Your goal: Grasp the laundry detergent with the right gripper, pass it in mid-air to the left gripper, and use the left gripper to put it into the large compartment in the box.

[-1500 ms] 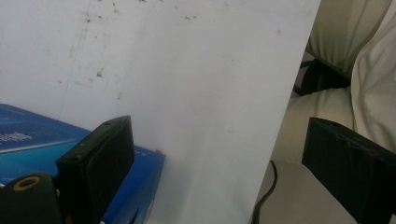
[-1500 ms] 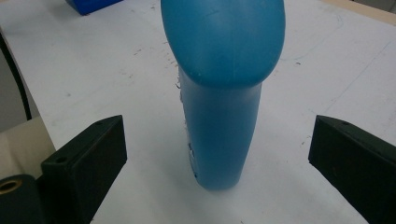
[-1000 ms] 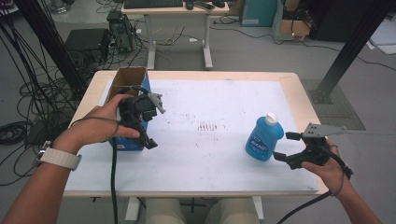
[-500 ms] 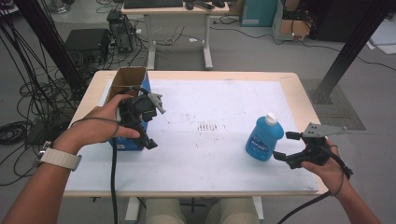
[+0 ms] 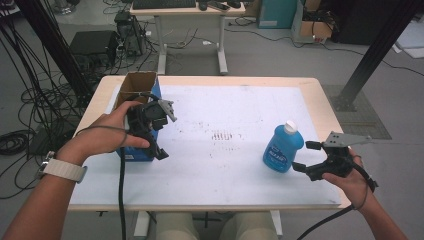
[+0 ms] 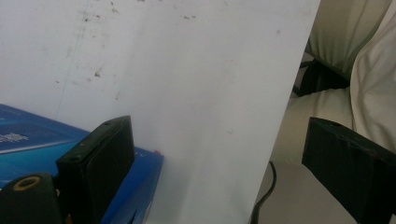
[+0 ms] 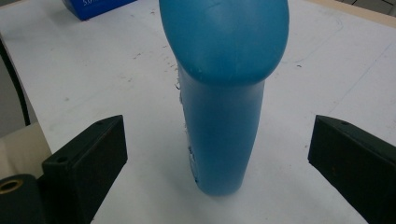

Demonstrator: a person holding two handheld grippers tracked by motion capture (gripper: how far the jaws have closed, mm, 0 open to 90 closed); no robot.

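Note:
A blue bottle [image 5: 282, 148] with a white cap stands upright on the white table [image 5: 225, 105], right of centre. My right gripper [image 5: 306, 156] sits just to its right, open, jaws pointing at it. In the right gripper view the bottle [image 7: 224, 116] stands a little ahead of the gap of the gripper [image 7: 217, 130], touching neither jaw. An open blue cardboard box [image 5: 145, 85] stands at the table's left edge. My left gripper [image 5: 150, 132] hovers over its near end, open and empty. In the left gripper view, the gripper [image 6: 217, 140] has one jaw above the blue box [image 6: 28, 144].
The table's near edge [image 6: 285, 116] and the person's legs [image 6: 369, 79] lie ahead of the left gripper. On the floor, cables and equipment [image 5: 30, 125] crowd the left side. A desk [image 5: 190, 10] stands behind and a black post [image 5: 375, 55] at the right.

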